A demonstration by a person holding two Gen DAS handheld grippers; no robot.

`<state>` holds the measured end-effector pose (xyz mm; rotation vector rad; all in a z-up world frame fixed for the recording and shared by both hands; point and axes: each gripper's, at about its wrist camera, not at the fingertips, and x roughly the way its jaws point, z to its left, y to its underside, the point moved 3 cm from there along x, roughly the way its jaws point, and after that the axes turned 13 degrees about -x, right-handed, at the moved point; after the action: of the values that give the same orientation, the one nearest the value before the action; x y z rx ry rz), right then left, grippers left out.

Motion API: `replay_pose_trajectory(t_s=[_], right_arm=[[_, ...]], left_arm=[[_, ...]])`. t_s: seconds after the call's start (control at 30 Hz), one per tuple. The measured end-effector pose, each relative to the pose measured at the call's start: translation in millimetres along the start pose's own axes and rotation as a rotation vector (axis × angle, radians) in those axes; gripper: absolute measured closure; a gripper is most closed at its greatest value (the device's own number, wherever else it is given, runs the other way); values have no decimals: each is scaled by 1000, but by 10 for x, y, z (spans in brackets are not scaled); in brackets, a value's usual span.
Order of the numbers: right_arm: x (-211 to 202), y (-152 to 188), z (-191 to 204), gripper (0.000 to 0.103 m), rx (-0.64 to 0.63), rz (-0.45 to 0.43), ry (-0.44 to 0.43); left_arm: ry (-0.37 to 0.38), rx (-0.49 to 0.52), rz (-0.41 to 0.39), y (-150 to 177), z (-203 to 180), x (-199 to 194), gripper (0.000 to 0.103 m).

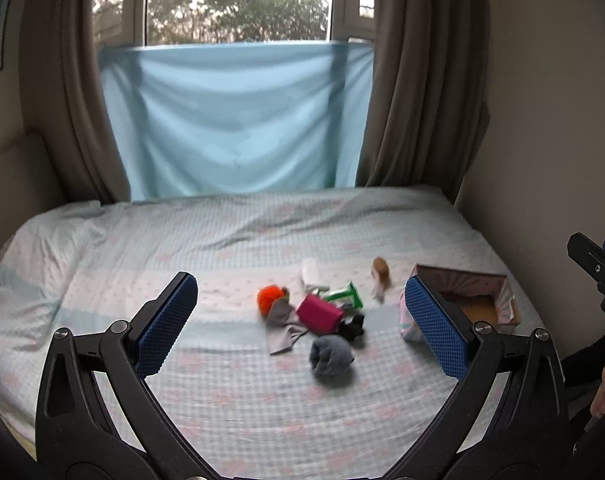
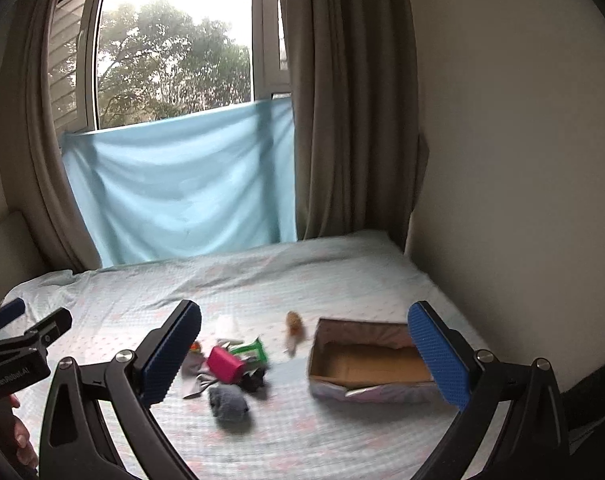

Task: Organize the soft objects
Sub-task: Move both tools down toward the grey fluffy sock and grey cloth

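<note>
A pile of soft items lies on the bed: an orange pompom [image 1: 270, 298], a grey cloth [image 1: 283, 326], a magenta block [image 1: 319, 313], a green-and-white packet [image 1: 344, 294], a black item [image 1: 352, 327], and a grey-blue rolled sock [image 1: 331, 357], which also shows in the right wrist view [image 2: 227, 402]. A small brown plush [image 1: 381, 268] lies apart. An open cardboard box [image 2: 366, 364] stands to the right. My left gripper [image 1: 302, 324] is open and empty, above the pile. My right gripper [image 2: 302, 356] is open and empty, between the pile and the box.
The bed [image 1: 182, 240] has a pale checked sheet. A light blue cloth [image 1: 238, 120] hangs over the window at the far side, with brown curtains [image 1: 422, 80] at both sides. A wall [image 2: 522, 160] runs along the bed's right edge, close behind the box.
</note>
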<state>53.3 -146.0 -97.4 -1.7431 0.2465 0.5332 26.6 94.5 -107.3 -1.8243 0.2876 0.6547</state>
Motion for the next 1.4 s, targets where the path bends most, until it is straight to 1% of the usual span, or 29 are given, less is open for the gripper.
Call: replay_pose_trajectory(t_s=[0.1,0.33,0.47,0.53,0.67,0.8,0.87,0.97,1.03,1.17,1.2,1.3,1.4], right_arm=[[136,90,206,0,21,32,4],[575,331,583,0,109,131,50],[943,524,812,0,158,190,73],[1104,620,873,0,184,215,77],[1516,877,1040,0,239,281,59],[2011,1240,1254,0,285,358,2],[2205,1392,1362,0,287,392,-9],[2491,1622,1495,0,271,438,-18],[2674,1769,1542,0,260,463,-24],[3005,2038,1636,0,222,498,-38],[3061,2084,1650,0,215,501,-43],[3218,2211,1687,0,200,506,-69],[3345,2294,1700,0,213,517,-97]], left_arm=[[23,30,31,25,182,248,0],[100,148,142,134,561,1055,0],[152,203,225,277,743,1674,0],[164,230,246,349,794,1925,0],[204,259,318,612,860,2525,0],[234,267,379,926,917,3087,0],[239,282,399,1117,924,3386,0],[249,295,434,1358,952,3726,0],[251,306,449,1479,963,3899,1],[257,344,477,1718,942,4207,7],[256,352,477,1760,937,4257,10],[245,362,480,1889,925,4395,15],[247,355,491,1993,906,4464,21]])
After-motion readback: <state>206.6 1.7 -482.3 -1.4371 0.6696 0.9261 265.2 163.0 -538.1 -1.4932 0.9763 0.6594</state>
